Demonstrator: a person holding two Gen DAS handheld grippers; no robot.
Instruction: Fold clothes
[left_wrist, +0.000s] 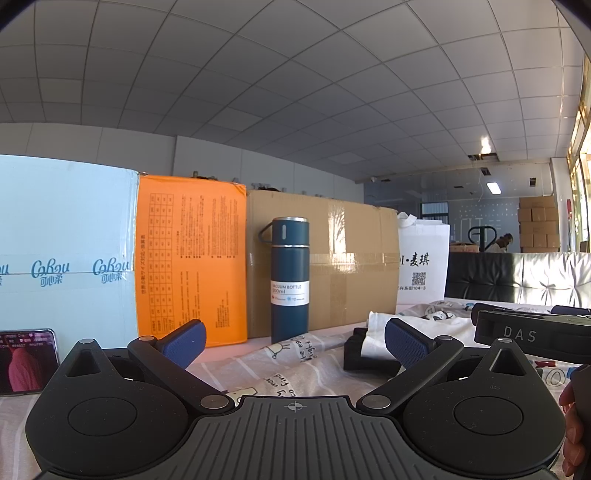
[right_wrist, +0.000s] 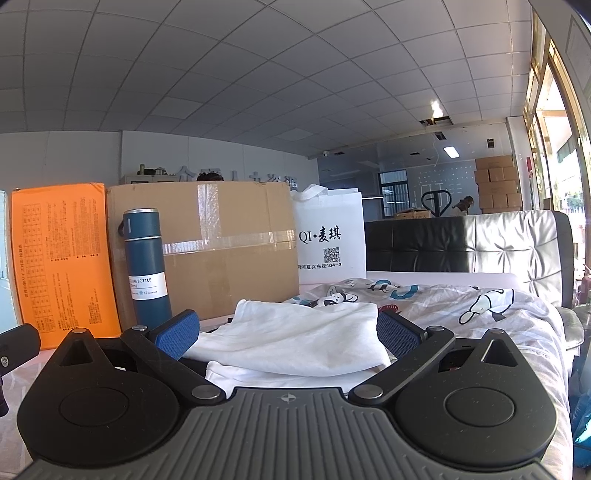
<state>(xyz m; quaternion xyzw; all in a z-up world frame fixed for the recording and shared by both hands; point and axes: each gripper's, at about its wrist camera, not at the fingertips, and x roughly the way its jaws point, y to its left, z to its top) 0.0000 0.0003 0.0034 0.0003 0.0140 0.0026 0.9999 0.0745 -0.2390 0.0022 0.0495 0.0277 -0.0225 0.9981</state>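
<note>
Cartoon-print bedsheet (right_wrist: 480, 314) covers the work surface. Right gripper (right_wrist: 286, 328) and left gripper (left_wrist: 293, 341) both gape, holding nothing. At twelve o'clock from the right one lies a white cotton garment (right_wrist: 303, 339), seemingly folded once, long axis nine-to-three; further folds probably remain. Beyond, at ten o'clock, stands a dark-blue steel vacuum bottle (right_wrist: 146, 266).

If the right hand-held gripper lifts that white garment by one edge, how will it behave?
The folded white cotton-looking garment would probably go floppy: its layers already sag and crease over the cartoon-print bedsheet. The fold likely falls open, since nothing pins it. It looks light, so the open right hand-held gripper straddling it should lift it easily, though thin fabric may slip.
</note>
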